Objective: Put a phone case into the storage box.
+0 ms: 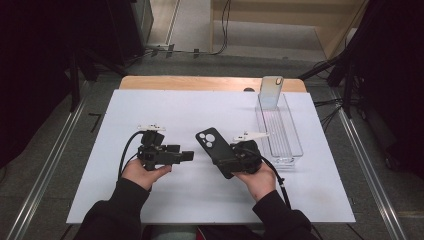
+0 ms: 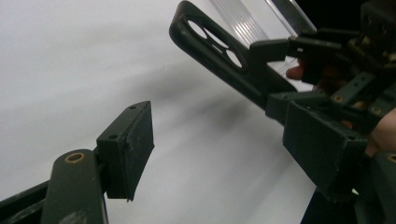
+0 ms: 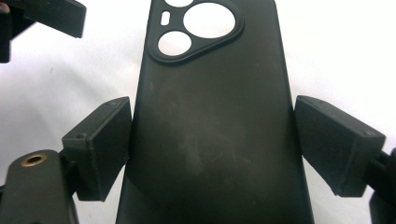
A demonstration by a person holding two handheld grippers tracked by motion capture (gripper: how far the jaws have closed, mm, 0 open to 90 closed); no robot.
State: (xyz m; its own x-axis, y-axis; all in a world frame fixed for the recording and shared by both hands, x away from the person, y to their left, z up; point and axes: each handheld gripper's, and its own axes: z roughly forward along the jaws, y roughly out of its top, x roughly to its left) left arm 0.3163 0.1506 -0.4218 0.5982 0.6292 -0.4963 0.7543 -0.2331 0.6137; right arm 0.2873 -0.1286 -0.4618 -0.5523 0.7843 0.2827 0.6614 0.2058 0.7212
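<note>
White mat [image 1: 165, 200] over a wooden table [image 1: 200, 83], dark room, cables and grey floor beyond. Nearest, at 6 o'clock, two sleeved forearms come in. Left gripper [image 1: 186, 155] sits at about 8 o'clock of mat centre, pointing toward 3 o'clock, jaws apart with nothing between them; in the left gripper view they stand wide over bare mat. Right gripper [image 1: 223, 161] at about 5 o'clock of centre is clamped across the black phone case [image 1: 215, 148]: in the right gripper view both pads [image 3: 100, 147] sit against the case's long edges, camera cutout end away from the hand. Case is held off the mat, tilted, cutouts toward 11 o'clock. Farther out at 2 o'clock, a clear tray [image 1: 295, 145] with a phone [image 1: 271, 92] standing upright at its far end. Judgement: step in hand is presenting the case between the hands; next move likely needs the left gripper to take the free end, or fetch the phone, with the case kept steady. Hard to tell: the right pad contact is slightly ambiguous, the case's lower end is cut off, and the phone's face is washed out.
</note>
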